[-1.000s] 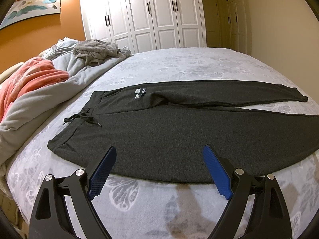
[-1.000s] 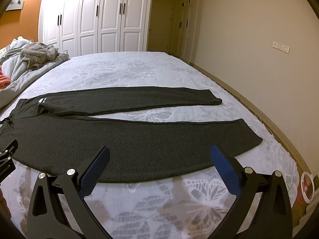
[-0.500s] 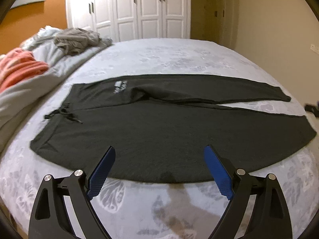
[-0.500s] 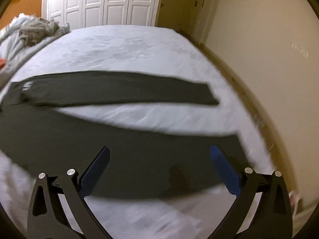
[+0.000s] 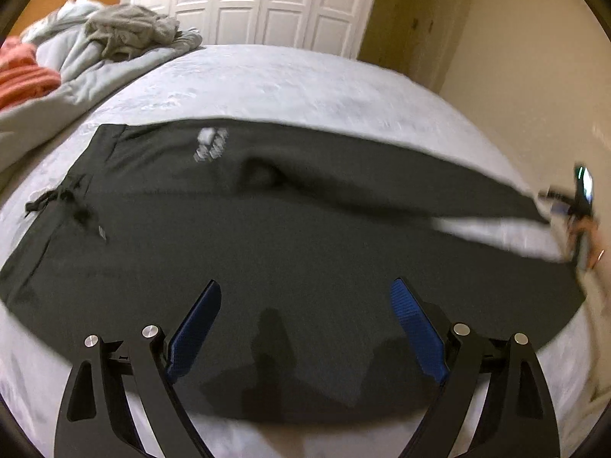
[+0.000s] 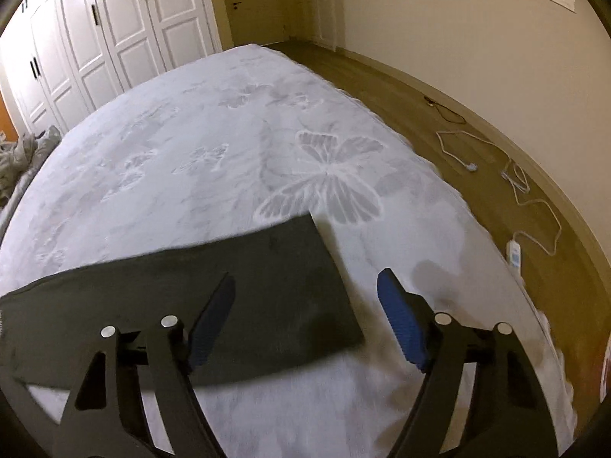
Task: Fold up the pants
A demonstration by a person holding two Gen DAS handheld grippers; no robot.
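Note:
Dark grey pants (image 5: 267, 236) lie flat on the bed, waistband and drawstring at the left, legs running right. My left gripper (image 5: 305, 305) is open and empty, hovering over the near leg's lower edge. In the right wrist view, the cuff end of a pant leg (image 6: 267, 286) lies across the bed. My right gripper (image 6: 305, 297) is open and empty just above that cuff, its left finger over the fabric, its right finger over bare bedspread. The right gripper also shows in the left wrist view (image 5: 580, 210), blurred, by the far leg's cuff.
The bed has a pale butterfly-print bedspread (image 6: 229, 152). A grey duvet with a crumpled grey garment (image 5: 126, 34) and an orange blanket (image 5: 23, 76) lie at the left. White wardrobes (image 5: 267, 0) stand behind. Cables and a power strip (image 6: 513, 255) lie on the floor to the right.
Both grippers moved forward and lower over the pants. The right gripper swung right to a leg cuff near the bed's right edge. Both stayed open.

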